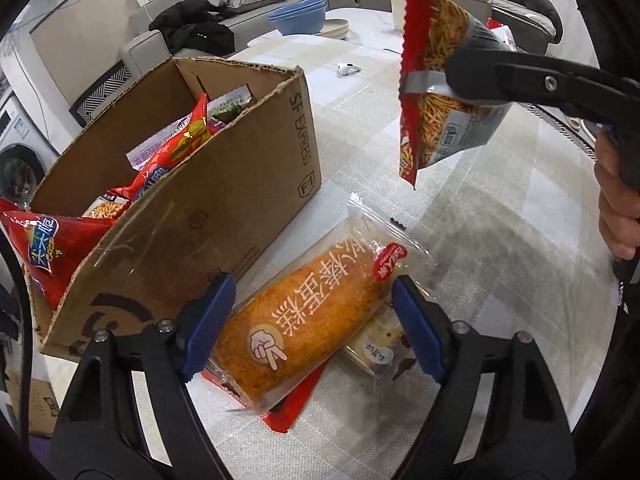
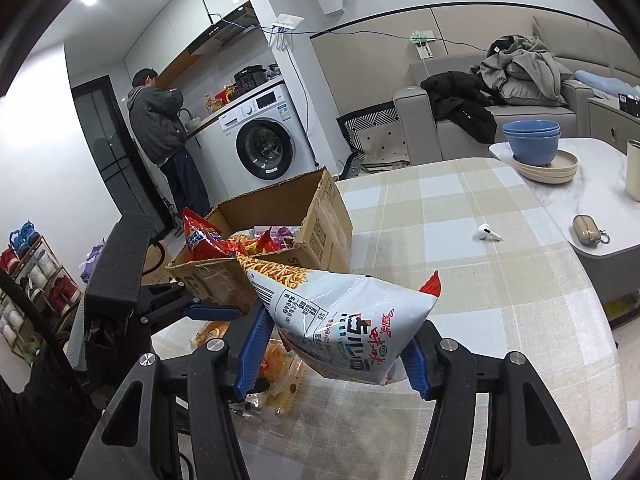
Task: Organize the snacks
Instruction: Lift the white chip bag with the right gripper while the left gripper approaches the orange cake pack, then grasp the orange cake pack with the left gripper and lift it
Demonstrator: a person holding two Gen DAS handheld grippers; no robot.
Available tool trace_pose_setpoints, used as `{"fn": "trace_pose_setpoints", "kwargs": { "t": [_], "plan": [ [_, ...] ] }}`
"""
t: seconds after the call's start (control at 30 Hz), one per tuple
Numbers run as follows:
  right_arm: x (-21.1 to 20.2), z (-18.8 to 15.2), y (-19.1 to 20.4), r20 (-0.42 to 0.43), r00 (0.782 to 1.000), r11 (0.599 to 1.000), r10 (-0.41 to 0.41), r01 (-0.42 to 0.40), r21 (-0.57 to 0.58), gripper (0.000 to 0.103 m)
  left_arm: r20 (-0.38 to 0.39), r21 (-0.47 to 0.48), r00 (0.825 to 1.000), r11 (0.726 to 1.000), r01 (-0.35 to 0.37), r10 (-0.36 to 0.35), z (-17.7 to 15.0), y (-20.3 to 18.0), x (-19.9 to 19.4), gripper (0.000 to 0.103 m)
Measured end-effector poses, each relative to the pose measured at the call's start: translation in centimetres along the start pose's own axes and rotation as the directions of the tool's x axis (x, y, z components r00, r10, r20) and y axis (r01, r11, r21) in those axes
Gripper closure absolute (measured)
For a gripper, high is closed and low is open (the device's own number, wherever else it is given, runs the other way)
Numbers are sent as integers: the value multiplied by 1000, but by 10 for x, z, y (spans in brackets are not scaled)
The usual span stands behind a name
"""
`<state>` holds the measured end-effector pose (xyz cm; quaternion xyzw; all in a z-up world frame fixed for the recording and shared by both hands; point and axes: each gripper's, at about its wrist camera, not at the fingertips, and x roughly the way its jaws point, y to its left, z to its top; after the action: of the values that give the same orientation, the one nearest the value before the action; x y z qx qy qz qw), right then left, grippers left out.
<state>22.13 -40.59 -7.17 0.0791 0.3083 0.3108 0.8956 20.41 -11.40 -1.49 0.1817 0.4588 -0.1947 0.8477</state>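
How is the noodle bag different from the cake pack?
The noodle bag hangs in the air, pinched by the right tool; the cake pack lies on the table between the open left tool's fingers. The noodle bag is red and grey foil; the cake pack is clear, showing orange cake. Both are sealed snacks outside the box.

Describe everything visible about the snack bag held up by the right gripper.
The noodle snack bag is a glossy, puffed plastic packet, red with serrated end seams and a grey-white panel carrying printed text and pictures of thin fried noodle sticks. It hangs in the air above the checked tablecloth, pinched across its middle by the right gripper, whose blue pads press both sides. It touches nothing else and sits to the right of the cardboard box.
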Motion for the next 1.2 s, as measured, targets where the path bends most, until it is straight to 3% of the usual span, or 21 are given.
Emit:
{"fn": "trace_pose_setpoints", "kwargs": {
  "t": [0.13,0.5,0.67,0.77,0.83,0.9,1.2],
  "plan": [
    [1,0,-2,-4,1000,1000,-1,1,5,44,-5,-7,1000,1000,18,-18,-4,6,0,25],
    [-1,1,-3,-2,1000,1000,-3,3,8,44,-114,-82,993,996,24,-33,-14,21,6,31],
    [-3,1,-3,0,1000,1000,0,0,6,44,-101,-99,994,995,29,-39,-28,21,-3,35],
    [-4,2,-2,2,1000,1000,1,-1,2,44,-94,-83,996,997,-2,-6,-34,20,-8,45],
    [-5,3,-1,5,1000,1000,2,-2,1,44,-83,-90,996,996,7,-15,-39,21,-14,59],
    [-4,3,-1,5,1000,1000,3,-3,2,44,-72,-94,997,996,11,-18,-40,17,-22,65],
    [1,1,7,-3,1000,1000,14,-14,-6,44,2,-172,1000,985,9,-9,-53,18,-40,68]
  ]
}}
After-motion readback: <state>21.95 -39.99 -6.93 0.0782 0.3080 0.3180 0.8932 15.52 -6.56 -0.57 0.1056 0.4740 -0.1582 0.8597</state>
